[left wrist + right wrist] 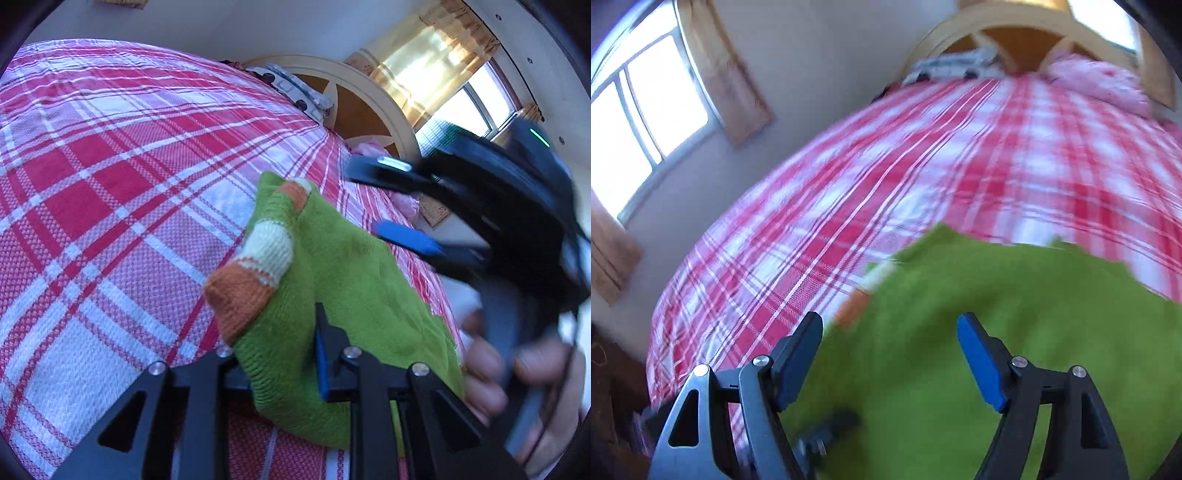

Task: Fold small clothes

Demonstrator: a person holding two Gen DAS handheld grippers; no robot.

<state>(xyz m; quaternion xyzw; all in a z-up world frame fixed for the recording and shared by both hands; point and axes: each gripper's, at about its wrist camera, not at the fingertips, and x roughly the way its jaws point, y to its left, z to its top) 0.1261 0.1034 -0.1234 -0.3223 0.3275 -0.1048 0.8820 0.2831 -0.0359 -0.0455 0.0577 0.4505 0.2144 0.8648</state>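
A: Left gripper (pixel 284 354) is clamped on the green sock (pixel 343 280), jaws narrow, the knit bunched between the pads. The sock is lifted off the bed (pixel 110 166), its orange toe and cream band flopped toward the left of the view.

B: And the right gripper (pixel 890 354)?

A: Jaws wide, nothing pinched. From its own camera the blue pads (pixel 979 369) stand well apart with green cloth spread below them, not touching as far as I can tell. That picture is smeared, so edges are soft.

B: What's around?

A: Red-and-white plaid cover fills most of both views. At the far end, a curved wooden headboard (pixel 369 103) with a patterned grey pillow (pixel 295 92) against it, and something pink (pixel 1100 85) beside that. A window (pixel 476 103) with yellow curtains (pixel 432 62) glows bright; the right camera sees another window (pixel 639 122) on the side wall.

B: Anything in the way?

A: In the left view the right gripper crosses the upper right, black frame and one blue pad just above the sock, blurred. A hand (pixel 517 387) wraps its handle at the lower right, blocking that corner. A small green light shows on its body.

B: Any writing?

A: None I can read; everything small is too blurred.
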